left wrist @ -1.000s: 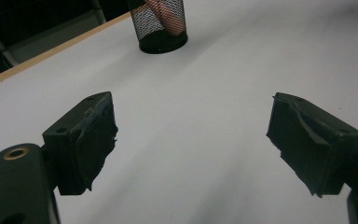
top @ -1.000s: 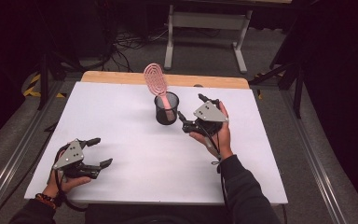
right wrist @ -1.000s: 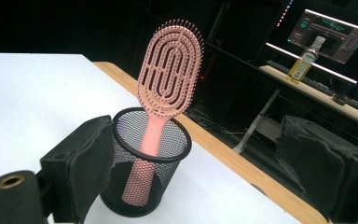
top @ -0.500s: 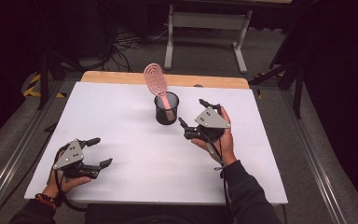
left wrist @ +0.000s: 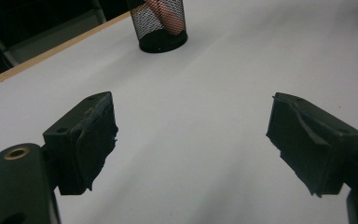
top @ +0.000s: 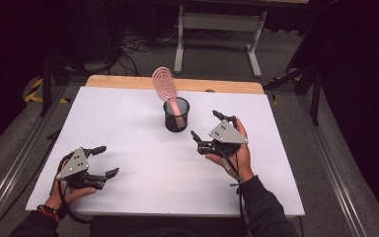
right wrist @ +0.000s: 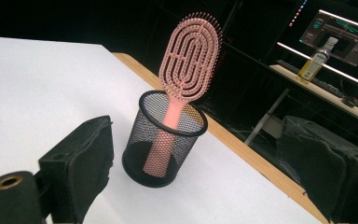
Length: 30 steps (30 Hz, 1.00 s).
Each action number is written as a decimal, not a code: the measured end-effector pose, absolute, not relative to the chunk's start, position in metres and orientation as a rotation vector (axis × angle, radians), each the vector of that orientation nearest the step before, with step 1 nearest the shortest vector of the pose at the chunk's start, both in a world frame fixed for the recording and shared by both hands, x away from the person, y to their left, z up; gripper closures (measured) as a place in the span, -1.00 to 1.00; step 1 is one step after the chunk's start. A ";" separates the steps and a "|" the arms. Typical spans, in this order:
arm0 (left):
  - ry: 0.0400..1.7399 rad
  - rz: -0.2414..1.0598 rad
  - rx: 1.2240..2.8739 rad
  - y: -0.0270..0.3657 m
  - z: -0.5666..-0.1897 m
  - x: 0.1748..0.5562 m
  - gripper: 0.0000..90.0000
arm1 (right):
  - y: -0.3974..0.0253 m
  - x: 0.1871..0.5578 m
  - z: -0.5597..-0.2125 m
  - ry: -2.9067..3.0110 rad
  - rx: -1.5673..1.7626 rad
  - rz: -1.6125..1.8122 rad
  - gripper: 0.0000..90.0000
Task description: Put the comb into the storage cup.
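From the high view, our right gripper (top: 208,132) sits just beside the cup (top: 176,114), jaws spread and empty; we should keep them wide and ease clear without nudging it. Our left gripper (top: 102,162) rests well apart, also spread and empty. In the right gripper view, the pink brush (right wrist: 184,70) stands handle-down in the black mesh cup (right wrist: 168,140) near the table's far edge.

Only the mesh cup (top: 176,114) with its hairbrush (top: 165,85) interrupts the white table (top: 128,123).
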<state>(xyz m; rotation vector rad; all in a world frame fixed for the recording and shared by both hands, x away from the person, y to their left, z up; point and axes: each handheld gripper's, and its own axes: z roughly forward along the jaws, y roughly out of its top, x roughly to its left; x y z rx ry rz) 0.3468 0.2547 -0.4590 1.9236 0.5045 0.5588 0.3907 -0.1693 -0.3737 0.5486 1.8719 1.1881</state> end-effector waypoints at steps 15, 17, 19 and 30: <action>0.495 0.569 1.926 0.255 -0.457 0.344 -0.64 | -0.185 0.369 -0.379 1.877 0.522 1.154 -0.75; 0.494 0.567 1.926 0.254 -0.458 0.344 -0.64 | -0.187 0.367 -0.382 1.885 0.513 1.139 -0.75; 0.492 0.567 1.928 0.254 -0.458 0.344 -0.64 | -0.188 0.366 -0.383 1.894 0.510 1.142 -0.75; 0.492 0.568 1.931 0.254 -0.458 0.344 -0.64 | -0.193 0.358 -0.393 1.918 0.494 1.116 -0.75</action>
